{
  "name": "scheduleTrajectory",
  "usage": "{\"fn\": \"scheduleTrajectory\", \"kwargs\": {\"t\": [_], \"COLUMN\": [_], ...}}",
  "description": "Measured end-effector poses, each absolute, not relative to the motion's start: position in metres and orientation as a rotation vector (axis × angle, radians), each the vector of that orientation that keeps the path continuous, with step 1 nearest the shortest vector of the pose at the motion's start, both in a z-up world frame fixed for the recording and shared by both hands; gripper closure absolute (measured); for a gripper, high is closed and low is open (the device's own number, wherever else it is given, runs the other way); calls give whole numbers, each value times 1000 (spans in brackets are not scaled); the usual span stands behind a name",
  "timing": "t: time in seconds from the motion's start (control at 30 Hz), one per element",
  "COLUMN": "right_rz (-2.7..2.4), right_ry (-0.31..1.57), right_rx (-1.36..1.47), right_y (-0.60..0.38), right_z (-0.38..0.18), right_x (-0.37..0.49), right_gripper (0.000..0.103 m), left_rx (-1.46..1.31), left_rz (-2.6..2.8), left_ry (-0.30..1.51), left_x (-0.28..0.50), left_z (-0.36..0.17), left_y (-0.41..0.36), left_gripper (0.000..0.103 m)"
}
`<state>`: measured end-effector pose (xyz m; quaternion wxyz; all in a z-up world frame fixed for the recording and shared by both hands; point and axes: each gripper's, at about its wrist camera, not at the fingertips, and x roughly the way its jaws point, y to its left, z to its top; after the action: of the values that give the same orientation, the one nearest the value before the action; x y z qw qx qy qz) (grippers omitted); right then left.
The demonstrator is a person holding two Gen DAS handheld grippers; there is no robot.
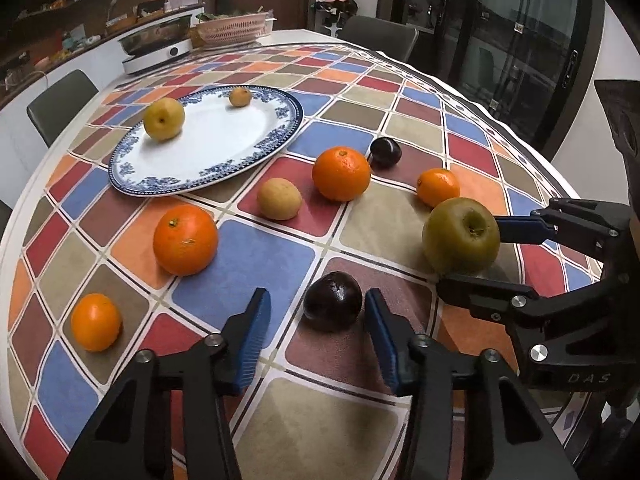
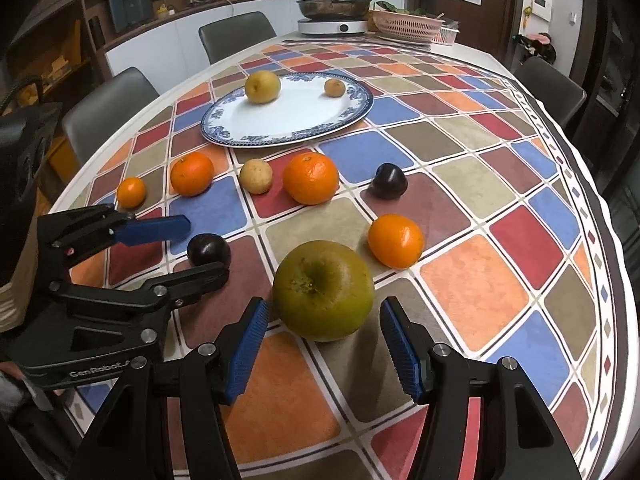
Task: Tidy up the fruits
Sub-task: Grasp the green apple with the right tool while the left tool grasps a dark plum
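My left gripper [image 1: 317, 314] is open, its blue pads on either side of a dark plum [image 1: 333, 301] on the checked tablecloth; it also shows in the right wrist view [image 2: 202, 240]. My right gripper [image 2: 322, 320] is open around a green apple [image 2: 323, 290], not closed on it; it shows in the left wrist view [image 1: 468, 248] too. The blue-rimmed white plate [image 1: 224, 148] holds a yellow pear [image 1: 164, 118] and a small yellow fruit [image 1: 240, 96]. Several oranges, a second plum [image 1: 385, 153] and a yellowish fruit [image 1: 279, 199] lie loose on the cloth.
A hotplate with a steel pan [image 1: 156, 46] and a pink basket [image 1: 236, 26] stand at the far end of the table. Grey chairs [image 2: 236, 38] surround it. The table edge [image 2: 612, 240] curves along the right.
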<state>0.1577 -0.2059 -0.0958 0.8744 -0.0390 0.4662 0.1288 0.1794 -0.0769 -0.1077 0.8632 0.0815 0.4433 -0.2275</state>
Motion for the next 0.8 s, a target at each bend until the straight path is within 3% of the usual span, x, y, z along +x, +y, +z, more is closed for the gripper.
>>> {"fn": "scheduleTrajectory", "kwargs": {"t": [0.23, 0.37, 0.8], "right_rz": [287, 278, 287], "right_ry": [974, 973, 979], "right_rx": [-71, -83, -57], "right_y": [-204, -203, -205], "right_z": [-96, -96, -96], "right_x": [163, 165, 165], "right_gripper": [44, 52, 52], "left_rx": [181, 172, 152], "left_rz": [-512, -514, -518], "left_ry": [933, 935, 917], "left_x": [181, 183, 181], "left_z": [-108, -108, -99], "left_y": [-81, -82, -82], "left_gripper": [73, 74, 74]}}
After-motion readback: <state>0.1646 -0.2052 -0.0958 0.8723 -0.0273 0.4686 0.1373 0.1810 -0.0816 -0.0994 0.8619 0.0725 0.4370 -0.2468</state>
